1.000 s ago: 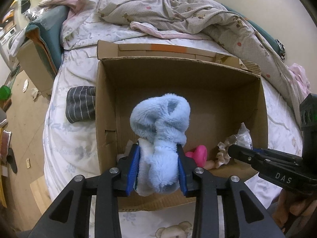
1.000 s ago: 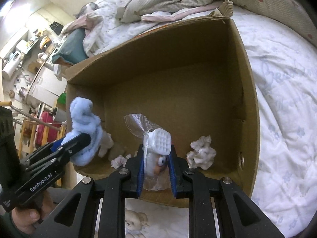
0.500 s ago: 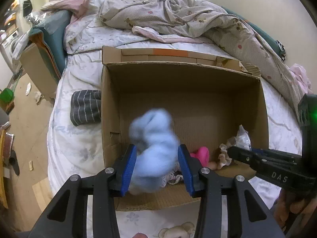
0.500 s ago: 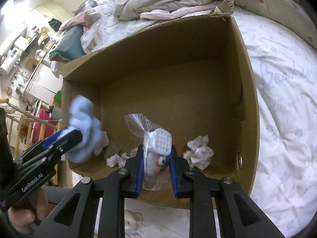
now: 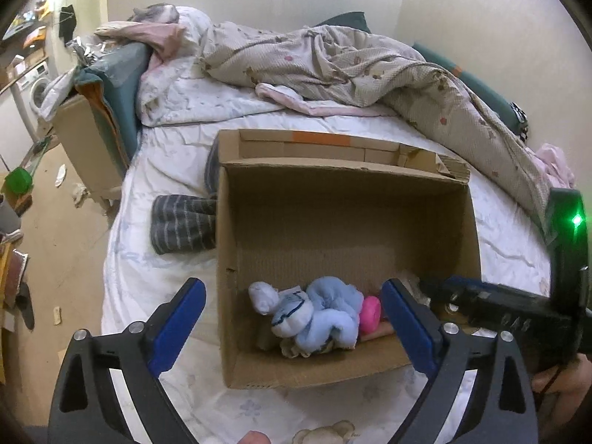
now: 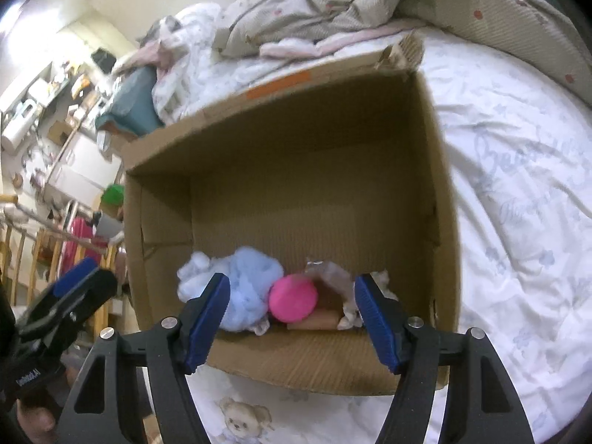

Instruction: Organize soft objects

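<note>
An open cardboard box (image 5: 333,214) (image 6: 296,185) lies on the bed. On its floor near the front wall rest a light-blue plush (image 5: 325,314) (image 6: 244,288) and a pink ball (image 5: 371,313) (image 6: 293,298). A crinkled clear bag (image 6: 331,277) sits just behind the ball. My left gripper (image 5: 292,288) hangs above the box's front left corner, jaws opening wide, nothing between the pads. My right gripper (image 6: 292,281) hovers over the front wall, jaws also opening, holding nothing; it shows in the left wrist view too (image 5: 481,303).
A grey striped cloth (image 5: 183,225) lies on the white sheet left of the box. A crumpled quilt (image 5: 351,66) and pillows fill the far side of the bed. A white crumpled piece (image 6: 381,277) sits in the box's right corner. Floor and furniture lie to the left.
My left gripper let go of the blue plush, which dropped into the box, and the gripper rose. My right gripper released the bagged toy, which fell to the box floor.
</note>
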A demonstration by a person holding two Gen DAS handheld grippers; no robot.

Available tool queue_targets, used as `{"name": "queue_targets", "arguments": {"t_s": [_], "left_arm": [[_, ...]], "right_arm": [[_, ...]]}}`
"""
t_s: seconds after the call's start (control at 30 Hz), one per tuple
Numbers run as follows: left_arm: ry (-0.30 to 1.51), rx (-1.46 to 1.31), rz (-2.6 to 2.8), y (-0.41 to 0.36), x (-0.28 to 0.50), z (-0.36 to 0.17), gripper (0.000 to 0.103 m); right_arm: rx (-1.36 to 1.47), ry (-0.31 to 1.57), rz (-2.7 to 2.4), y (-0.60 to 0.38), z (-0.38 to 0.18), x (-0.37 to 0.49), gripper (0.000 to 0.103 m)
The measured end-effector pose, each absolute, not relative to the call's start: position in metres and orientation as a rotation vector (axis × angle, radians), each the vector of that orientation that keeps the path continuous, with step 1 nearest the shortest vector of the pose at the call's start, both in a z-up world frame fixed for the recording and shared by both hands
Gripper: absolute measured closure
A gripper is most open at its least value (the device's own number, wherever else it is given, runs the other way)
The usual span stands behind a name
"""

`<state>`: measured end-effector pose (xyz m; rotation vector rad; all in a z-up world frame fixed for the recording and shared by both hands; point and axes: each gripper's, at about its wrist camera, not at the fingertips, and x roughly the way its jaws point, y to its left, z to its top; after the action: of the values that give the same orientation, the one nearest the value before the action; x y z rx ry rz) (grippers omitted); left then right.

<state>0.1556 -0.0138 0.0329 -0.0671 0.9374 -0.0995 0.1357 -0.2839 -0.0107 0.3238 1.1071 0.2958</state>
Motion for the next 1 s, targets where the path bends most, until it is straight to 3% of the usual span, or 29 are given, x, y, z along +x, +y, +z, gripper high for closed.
{"name": "queue_targets", "arguments": {"t_s": [0.07, 0.2, 0.23, 0.53, 1.0], "left_arm": [[0.926, -0.049, -0.079, -0.012, 0.151, 0.038, 0.008], [0.866, -0.052, -0.060, -0.005, 0.138, 0.056, 0.008], [0.852, -0.052, -0.052, -0.004, 0.134, 0.060, 0.008], [0.804, -0.053, -0.017, 0.010, 0.097, 0.074, 0.008], [0.756, 0.008, 0.025, 0.015, 0.050, 0.075, 0.008]], "right_arm": [[0.332, 1.064, 0.291, -0.287, -0.001, 0.134, 0.024], [0.319, 0.967, 0.291, -0.287, 0.023, 0.122, 0.002], [0.311, 0.948, 0.288, -0.287, 0.028, 0.117, 0.001], [0.227, 0.837, 0.268, -0.284, 0.058, 0.077, 0.000], [0.165, 0.779, 0.236, -0.270, 0.058, 0.027, 0.000]]}}
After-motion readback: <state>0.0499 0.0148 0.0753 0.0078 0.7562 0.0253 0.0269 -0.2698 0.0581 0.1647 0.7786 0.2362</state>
